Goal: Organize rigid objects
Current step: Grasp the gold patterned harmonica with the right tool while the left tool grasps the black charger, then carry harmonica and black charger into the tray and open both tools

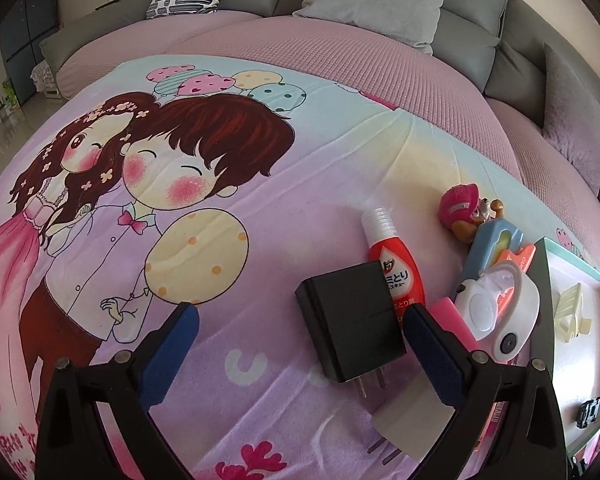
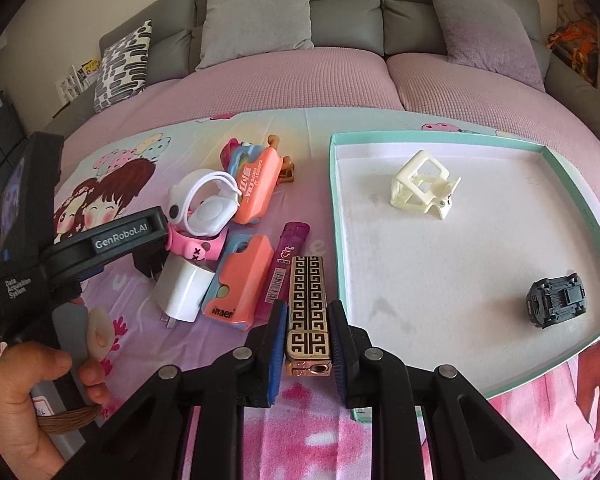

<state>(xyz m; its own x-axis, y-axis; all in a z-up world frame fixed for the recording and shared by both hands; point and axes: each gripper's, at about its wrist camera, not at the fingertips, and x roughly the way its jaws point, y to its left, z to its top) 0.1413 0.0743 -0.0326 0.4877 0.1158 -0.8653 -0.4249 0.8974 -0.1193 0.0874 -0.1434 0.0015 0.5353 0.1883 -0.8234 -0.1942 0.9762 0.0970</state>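
Right hand-held gripper (image 2: 308,344): blue ribbed pads pinch a flat gold lighter (image 2: 307,308) with black key-fret pattern, just left of the tray's near-left edge. Left hand-held gripper (image 1: 300,344) spread wide over a matte black charger (image 1: 350,320), touching nothing.

Tray (image 2: 572,184): shallow, teal rim, white floor; one cream hair claw (image 2: 422,184) far, one dark toy car (image 2: 556,300) right; broad bare room between.

Left of tray, on printed cartoon cloth (image 1: 260,220): crowded cluster of small plastic things, one white charger cube (image 2: 182,292), one purple lighter (image 2: 286,264), one red tube (image 1: 392,264).
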